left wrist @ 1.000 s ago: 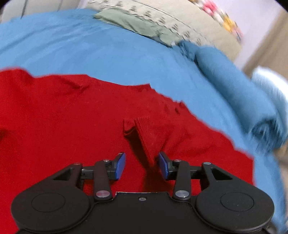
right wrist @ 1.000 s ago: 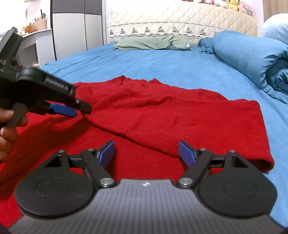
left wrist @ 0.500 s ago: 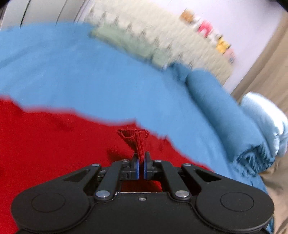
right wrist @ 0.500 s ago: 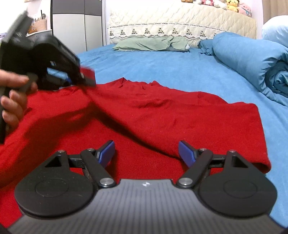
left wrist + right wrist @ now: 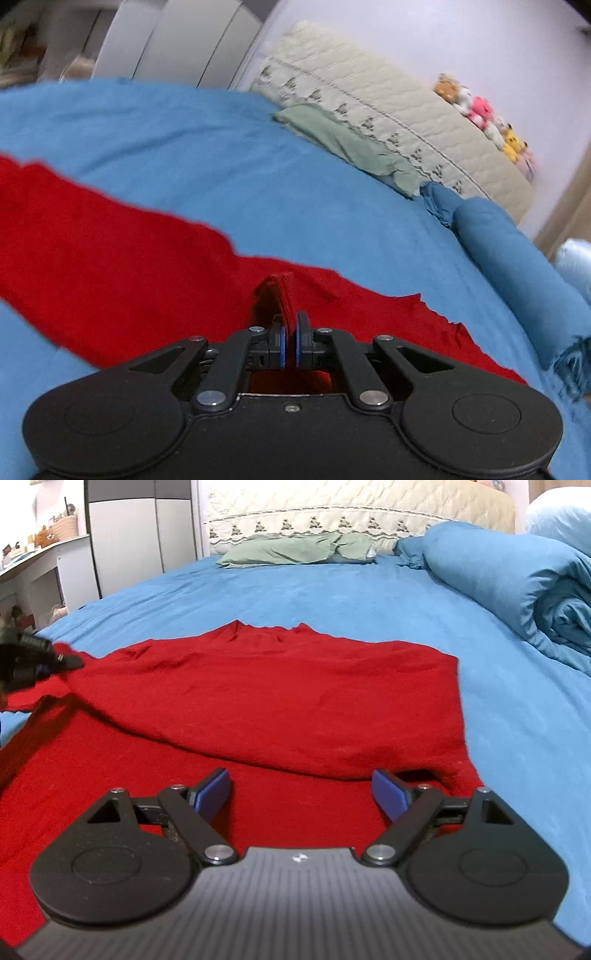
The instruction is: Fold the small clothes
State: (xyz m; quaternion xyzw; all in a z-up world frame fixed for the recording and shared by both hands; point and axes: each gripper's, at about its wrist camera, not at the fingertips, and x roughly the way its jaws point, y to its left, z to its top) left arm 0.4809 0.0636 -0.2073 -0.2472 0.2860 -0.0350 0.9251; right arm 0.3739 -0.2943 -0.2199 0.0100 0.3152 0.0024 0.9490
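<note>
A red knit sweater [image 5: 280, 686] lies spread on the blue bed sheet [image 5: 332, 594], partly folded over itself. My left gripper [image 5: 289, 341] is shut on a ribbed cuff of the sweater [image 5: 279, 291] and holds it out to the left; it also shows in the right wrist view [image 5: 26, 661] at the far left edge. My right gripper [image 5: 301, 794] is open and empty, low over the near part of the sweater.
A rolled blue duvet [image 5: 517, 576] lies along the right side of the bed. A green pillow [image 5: 295, 550] and a quilted headboard [image 5: 351, 513] are at the far end. A white wardrobe [image 5: 140, 535] and a desk [image 5: 37, 565] stand to the left.
My left gripper closed on the sweater's cuff, lifted it and pulled it out to the left, unfolding the sleeve. My right gripper stayed open in place.
</note>
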